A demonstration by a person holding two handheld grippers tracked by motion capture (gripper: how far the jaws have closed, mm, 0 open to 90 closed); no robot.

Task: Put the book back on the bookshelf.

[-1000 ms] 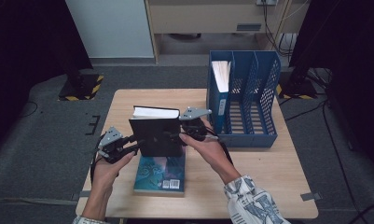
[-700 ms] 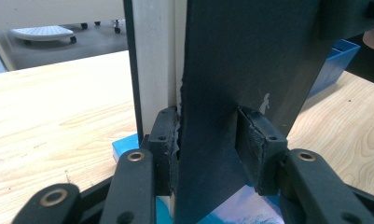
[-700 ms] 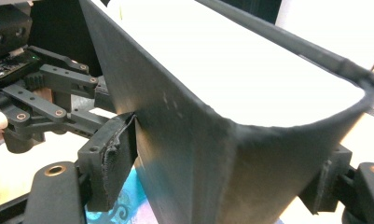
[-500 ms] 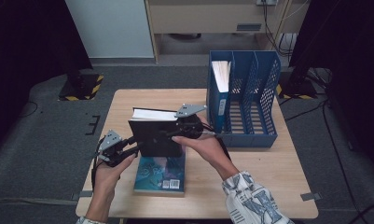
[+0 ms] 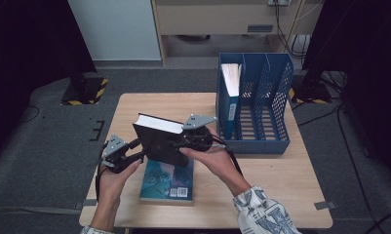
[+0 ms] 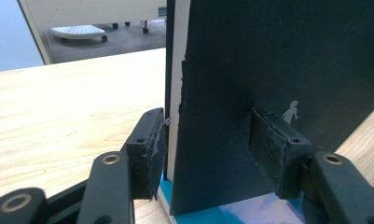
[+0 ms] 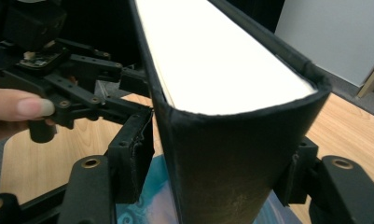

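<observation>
Tongs, two pairs, one in each hand. Left tongs [image 5: 138, 148] at the lower left corner of a black book [image 5: 159, 144], just opened wider; in the left gripper view [image 6: 212, 144] one pad at the page edge, the other against the dark cover [image 6: 292, 56], no firm squeeze to be seen. Right tongs [image 5: 177, 143] at the book's right side, just closed further; in the right gripper view [image 7: 217, 168] spine between the pads and clamped, white page block [image 7: 222, 60] running away from the camera.

Books, three. First, the black book, held tilted above the tabletop [image 5: 281, 185], between the two hands. Second, a teal book [image 5: 166, 183], flat on the tabletop right under the black one, near the front edge. Third, a book with pale pages [image 5: 230, 78], upright in the leftmost slot of the rack.

Rack, one: blue [image 5: 281, 97], three slots, on the right half of the tabletop.

Markings: small white walking figure [image 6: 292, 111] on the black cover; barcode label [image 5: 177, 192] on the teal book, print too small to read.
</observation>
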